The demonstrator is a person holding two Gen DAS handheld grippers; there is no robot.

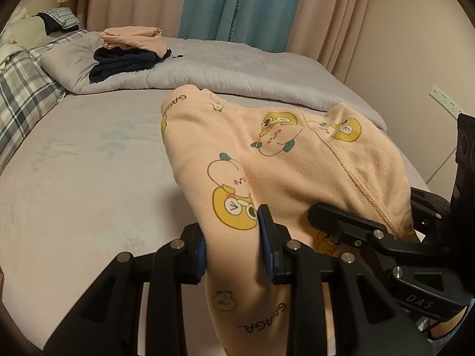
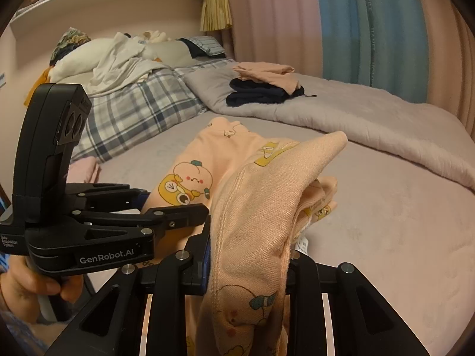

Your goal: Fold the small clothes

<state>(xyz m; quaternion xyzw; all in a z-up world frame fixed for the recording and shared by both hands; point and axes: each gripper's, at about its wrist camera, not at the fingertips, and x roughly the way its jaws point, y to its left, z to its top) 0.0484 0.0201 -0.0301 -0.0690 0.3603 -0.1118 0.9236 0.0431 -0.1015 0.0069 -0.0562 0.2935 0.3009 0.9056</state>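
Above the bed [image 1: 74, 178]: peach fleece cartoon-print garment [image 1: 297, 163], lifted.
Left hand-held gripper [image 1: 234, 249]: I clamp its fabric.
Right hand-held gripper [image 2: 249, 264]: I clamp a bunched seam.
Behind: folded clothes stack [image 2: 267, 86].

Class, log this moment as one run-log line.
left gripper: shut on peach garment | right gripper: shut on garment | garment: lifted over bed

Home bedroom: bed [image 1: 89, 163], curtains [image 1: 207, 3].

The garment [image 1: 297, 163] lay on the bed [image 1: 74, 178], before the quilt [image 1: 237, 74], on which a folded stack [image 1: 130, 50] sat, pillows [image 1: 20, 95] to its left.
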